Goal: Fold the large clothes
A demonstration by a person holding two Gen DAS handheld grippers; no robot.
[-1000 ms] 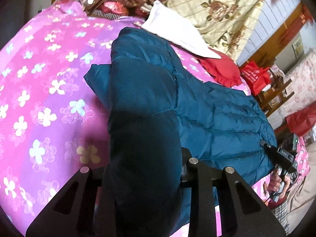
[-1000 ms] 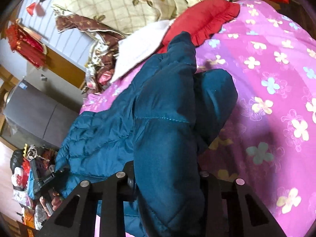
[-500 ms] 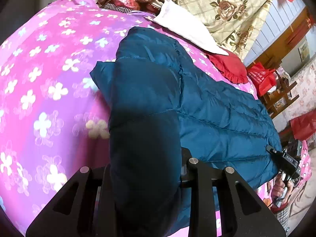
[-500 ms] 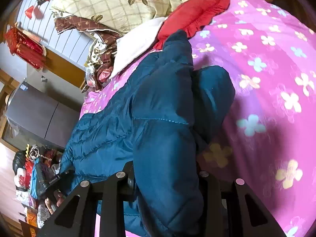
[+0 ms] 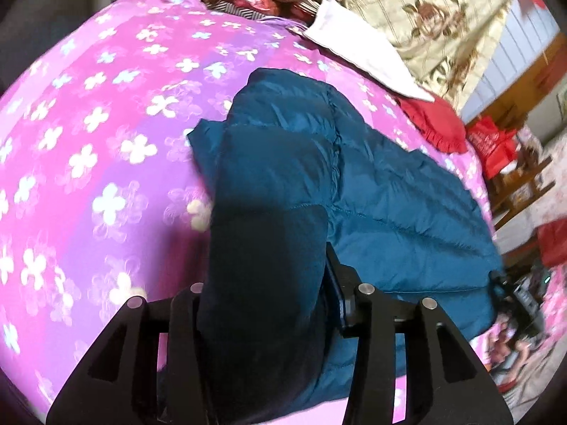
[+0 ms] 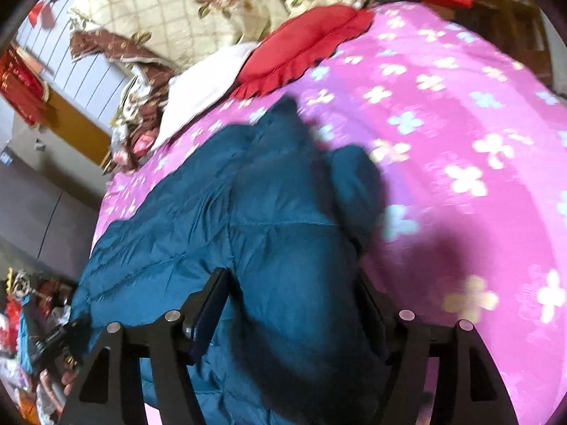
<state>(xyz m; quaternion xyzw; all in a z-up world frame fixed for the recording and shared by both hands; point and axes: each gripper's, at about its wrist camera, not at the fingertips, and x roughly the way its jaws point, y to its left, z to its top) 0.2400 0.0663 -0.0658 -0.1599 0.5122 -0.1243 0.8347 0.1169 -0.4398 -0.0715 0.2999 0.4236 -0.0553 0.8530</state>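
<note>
We see the jacket (image 5: 372,184) on the sheet (image 5: 88,124), one padded fold running up btwn the fingers of each gripper. Left gripper (image 5: 264,283): jaws have just been opening, fold fills the gap; can't tell if the pads press it. Right gripper (image 6: 294,294): jaws just opened wide, left pad clear of the fabric, jacket (image 6: 212,212) lying loose btwn them. No readable writing. Jacket is teal, quilted, puffy w/ stitched seams; sheet (image 6: 460,124) is pink w/ pale flowers; red frilled pillow (image 6: 304,42) beyond.
</note>
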